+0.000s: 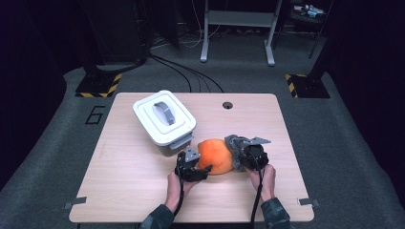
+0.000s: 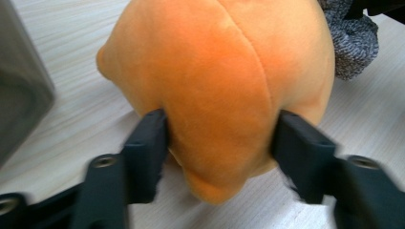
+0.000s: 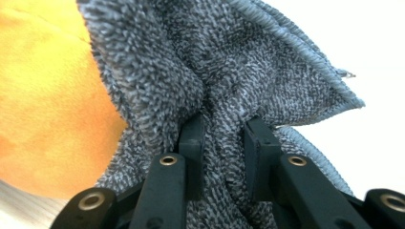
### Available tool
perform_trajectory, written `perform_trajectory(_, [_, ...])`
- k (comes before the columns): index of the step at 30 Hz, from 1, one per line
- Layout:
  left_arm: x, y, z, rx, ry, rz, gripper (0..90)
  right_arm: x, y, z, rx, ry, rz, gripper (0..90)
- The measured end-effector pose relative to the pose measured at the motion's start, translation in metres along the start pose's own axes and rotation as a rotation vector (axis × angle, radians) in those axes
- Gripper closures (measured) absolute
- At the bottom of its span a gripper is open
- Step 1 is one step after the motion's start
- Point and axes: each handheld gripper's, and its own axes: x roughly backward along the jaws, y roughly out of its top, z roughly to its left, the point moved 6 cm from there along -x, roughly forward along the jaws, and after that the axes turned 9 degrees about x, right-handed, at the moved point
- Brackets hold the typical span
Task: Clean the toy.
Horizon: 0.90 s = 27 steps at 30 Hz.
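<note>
Bracing the orange plush (image 1: 216, 156) at mid-table, my left gripper (image 1: 193, 168) has its jaws about half open, pads against its flanks. My right gripper (image 1: 247, 155) is clamped tight on the grey cloth (image 1: 234, 144), pressed to the plush's right side. Wiping looks underway; the white lidded box (image 1: 164, 117) sits closed behind.

Plush (image 1: 216, 155) btwn box (image 1: 164, 117) left, cloth (image 1: 234, 145) right, on table (image 1: 124, 171)

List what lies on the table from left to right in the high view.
White lidded box → left gripper → orange plush toy → grey cloth → right gripper.
</note>
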Motion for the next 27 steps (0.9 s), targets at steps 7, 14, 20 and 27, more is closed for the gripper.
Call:
perform_trajectory(7, [0.004,0.007,-0.002,-0.102,0.019,0.004,65.4,0.017,0.011,-0.003,0.017,-0.021,-0.014,72.4])
perform_trajectory(14, [0.017,0.024,-0.016,-0.269,0.035,0.019,66.6,0.043,0.043,0.010,0.061,0.012,-0.110,72.4])
perform_trajectory(20, [0.013,0.026,-0.021,-0.279,0.025,0.036,55.3,0.022,0.036,0.015,0.041,0.029,-0.041,73.3])
perform_trajectory(27, [0.012,0.023,-0.019,-0.206,0.023,-0.006,34.9,0.013,0.026,0.010,0.022,0.033,-0.045,73.7])
